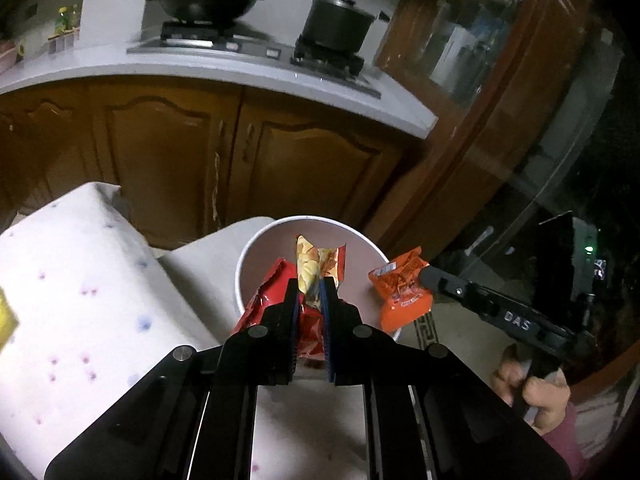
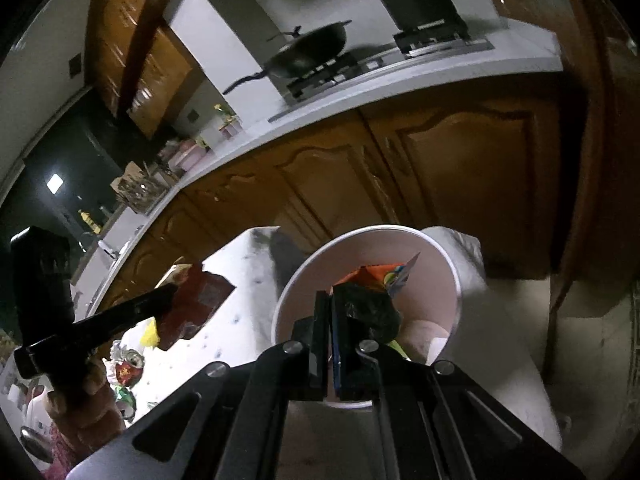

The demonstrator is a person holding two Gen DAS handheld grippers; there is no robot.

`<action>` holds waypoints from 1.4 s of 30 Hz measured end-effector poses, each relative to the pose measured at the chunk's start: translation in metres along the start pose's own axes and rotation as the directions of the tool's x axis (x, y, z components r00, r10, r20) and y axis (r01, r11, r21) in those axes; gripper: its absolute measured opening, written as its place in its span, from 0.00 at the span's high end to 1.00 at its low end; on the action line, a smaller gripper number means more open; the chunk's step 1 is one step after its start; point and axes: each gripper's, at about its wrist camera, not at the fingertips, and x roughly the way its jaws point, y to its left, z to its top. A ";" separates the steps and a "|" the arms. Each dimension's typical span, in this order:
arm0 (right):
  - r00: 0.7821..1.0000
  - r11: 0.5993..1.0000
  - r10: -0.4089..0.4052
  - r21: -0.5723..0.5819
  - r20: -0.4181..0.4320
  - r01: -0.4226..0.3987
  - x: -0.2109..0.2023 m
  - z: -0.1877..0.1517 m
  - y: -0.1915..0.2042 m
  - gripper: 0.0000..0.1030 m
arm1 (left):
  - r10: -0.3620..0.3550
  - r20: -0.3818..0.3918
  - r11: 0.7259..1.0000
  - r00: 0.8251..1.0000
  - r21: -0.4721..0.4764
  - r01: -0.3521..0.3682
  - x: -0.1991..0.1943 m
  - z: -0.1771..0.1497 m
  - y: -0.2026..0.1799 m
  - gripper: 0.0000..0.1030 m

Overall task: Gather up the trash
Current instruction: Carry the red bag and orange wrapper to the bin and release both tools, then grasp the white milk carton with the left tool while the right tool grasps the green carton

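Kitchen cabinets [image 1: 168, 152] of brown wood run under a pale counter [image 1: 224, 68], where a wok [image 1: 200, 0] and a pot [image 1: 340, 20] sit on a stove [image 1: 256, 46]. Below, a table under a white dotted cloth [image 1: 76, 288] carries a white bucket [image 1: 256, 248], which stands at the cloth's far edge near the cabinets. Seen from the left wrist, the left gripper [image 1: 309, 286] hangs over the bucket's mouth with its jaws pinched narrow on a red and yellow wrapper [image 1: 310, 266], whose crinkled top sticks up between the fingertips while its red body bulges out to the left, over the bucket's rim. To the right in the same view, the right gripper [image 1: 425, 276] reaches in from the side, clamped on an orange packet [image 1: 400, 296] that sits at the bucket's right rim (whether it touches the rim is hard to tell), and a hand [image 1: 532, 388] grips the handle behind it. From the right wrist, the right gripper [image 2: 331, 294] shows its jaws nearly together, with the orange packet [image 2: 366, 271] poking out just past the tips and over the open bucket [image 2: 312, 280]; a dark crumpled lump beside it is too shadowed to name. At the left of that view the left gripper [image 2: 170, 290] holds the wrapper [image 2: 192, 308] above the cloth [image 2: 240, 280], beside the bucket. Crushed cans [image 2: 128, 368] lie on the cloth below it.
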 end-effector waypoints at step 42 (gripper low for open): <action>1.000 0.998 0.001 0.070 0.018 -0.002 -0.010 -0.012 -0.019 0.57 | 0.003 -0.132 0.987 0.991 -0.161 -0.024 0.036 -0.024 0.032 0.48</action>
